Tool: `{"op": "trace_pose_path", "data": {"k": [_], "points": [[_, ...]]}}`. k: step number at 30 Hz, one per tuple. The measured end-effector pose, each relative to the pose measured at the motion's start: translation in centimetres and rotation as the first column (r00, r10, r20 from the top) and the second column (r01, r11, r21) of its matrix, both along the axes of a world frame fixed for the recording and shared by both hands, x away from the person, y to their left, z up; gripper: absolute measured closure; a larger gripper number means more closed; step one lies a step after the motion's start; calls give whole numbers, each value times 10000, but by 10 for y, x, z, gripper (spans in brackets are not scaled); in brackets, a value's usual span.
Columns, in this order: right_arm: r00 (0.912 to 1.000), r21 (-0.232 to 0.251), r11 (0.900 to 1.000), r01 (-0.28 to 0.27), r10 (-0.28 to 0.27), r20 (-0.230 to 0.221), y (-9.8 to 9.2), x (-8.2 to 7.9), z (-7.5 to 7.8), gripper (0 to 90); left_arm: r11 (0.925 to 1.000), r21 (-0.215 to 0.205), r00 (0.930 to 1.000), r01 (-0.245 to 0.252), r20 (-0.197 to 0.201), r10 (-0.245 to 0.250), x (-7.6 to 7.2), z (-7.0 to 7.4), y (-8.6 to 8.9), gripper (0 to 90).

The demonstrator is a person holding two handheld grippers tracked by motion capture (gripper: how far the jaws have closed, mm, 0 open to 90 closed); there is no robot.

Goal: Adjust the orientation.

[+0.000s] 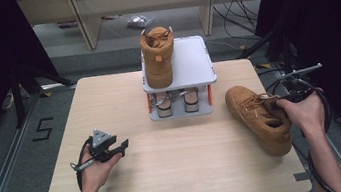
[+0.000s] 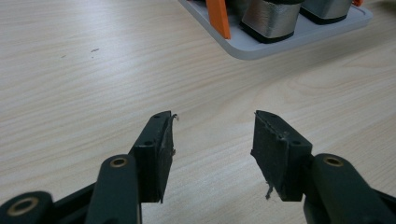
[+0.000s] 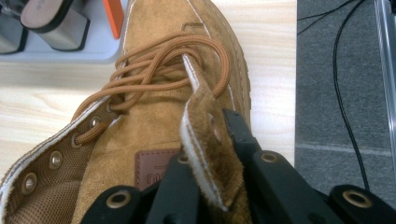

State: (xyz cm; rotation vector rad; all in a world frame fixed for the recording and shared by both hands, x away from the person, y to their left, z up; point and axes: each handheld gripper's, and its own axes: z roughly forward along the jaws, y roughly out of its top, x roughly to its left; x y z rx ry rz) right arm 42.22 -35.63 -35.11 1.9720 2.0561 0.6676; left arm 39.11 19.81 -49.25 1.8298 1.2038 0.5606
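Tan boot (image 1: 258, 119) at table's (image 1: 179, 175) right edge is being pinched by its soft collar flap in right gripper (image 3: 219, 186); bulky, likely floppy there. Left gripper (image 2: 212, 140) is being held agape, empty.

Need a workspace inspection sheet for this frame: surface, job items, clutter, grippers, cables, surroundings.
Surface: wooden table, bare in front.
Job's things: tan boot at the table's right; matching boot upright on top of the grey two-level rack.
Clutter: heeled shoes on the rack's lower level.
Grippers: left gripper open, nothing between the jaws; right gripper shut on the tan boot's eyelet flap.
Cables: gripper cable loops by the right hand; more cables on floor.
Surroundings: dark curtains, pale cabinets behind.
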Motion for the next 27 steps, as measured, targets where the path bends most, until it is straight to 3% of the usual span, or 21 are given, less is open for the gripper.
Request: {"op": "trace_pose_path", "data": {"k": [2, 3, 6, 7, 9, 10, 11, 13, 14, 15, 17, 18, 19, 20, 23, 24, 25, 27], "points": [[9997, 14, 9997, 226, -226, 15, 1, 2, 2, 855, 10000, -13, 10000, 0, 6, 0, 0, 0, 0, 477], [9991, 338, 9986, 418, -419, 17, 3, 3, 2, 856, 10000, -12, 10000, -2, 7, 2, 0, 0, 0, 477], [9997, 20, 10000, -17, 16, 227, -2, 6, 3, 855, 10000, -18, 10000, 5, 5, -5, 0, -1, 0, 477], [9988, 385, 9980, 497, -497, -2, 3, 6, 5, 855, 10000, -16, 10000, -3, 10, 3, 0, -1, 0, 477], [9990, 439, 9981, 431, -436, 96, 2, 9, 6, 855, 9999, 111, 10000, 25, -26, -24, 0, 0, 1, 477], [9995, 173, 9995, 248, -251, 179, 0, 10, 7, 855, 9999, 100, 10000, 28, -22, -28, 0, -1, 1, 477], [9990, 429, 9982, 408, -415, 144, 2, 11, 8, 855, 9999, 92, 10000, 49, -17, -49, 1, -1, 1, 477], [9994, 337, 9991, 268, -275, 207, 1, 13, 10, 855, 10000, 55, 10000, -7, -27, 7, 1, -1, 0, 477], [9989, 521, 9977, 440, -449, 154, 3, 14, 11, 855, 10000, -39, 10000, -29, -20, 29, 1, -2, 0, 477], [9996, 385, 9992, 66, -77, 270, -1, 16, 12, 855, 10000, -7, 10000, 13, -10, -13, 2, -2, 0, 477], [9982, 548, 9969, 564, -575, 179, 3, 17, 14, 855, 10000, -53, 10000, -22, 2, 22, 2, -2, 0, 477], [9994, 416, 9988, 245, -255, 251, 0, 18, 15, 855, 10000, -65, 10000, -5, 17, 6, 3, -1, 0, 477], [9982, 650, 9963, 554, -568, 202, 3, 19, 16, 855, 10000, -70, 10000, -8, 13, 8, 3, -1, 0, 477], [9988, 450, 9986, 260, -278, 395, 0, 21, 16, 855, 10000, -97, 10000, -21, 11, 21, 3, -1, 0, 477], [9981, 779, 9954, 553, -571, 216, 1, 22, 19, 855, 10000, 27, 10000, -5, -21, 6, 4, -1, 1, 477], [9984, 447, 9986, 268, -290, 476, -2, 24, 19, 855, 10000, 16, 10000, 28, -34, -28, 4, -1, 1, 477], [9972, 603, 9966, 564, -591, 451, 0, 25, 20, 855, 10000, 15, 10000, 29, -30, -29, 4, -1, 1, 476], [9971, 641, 9964, 559, -591, 490, 0, 26, 21, 855, 10000, 3, 10000, -10, -12, 10, 4, -1, 0, 476]]}}
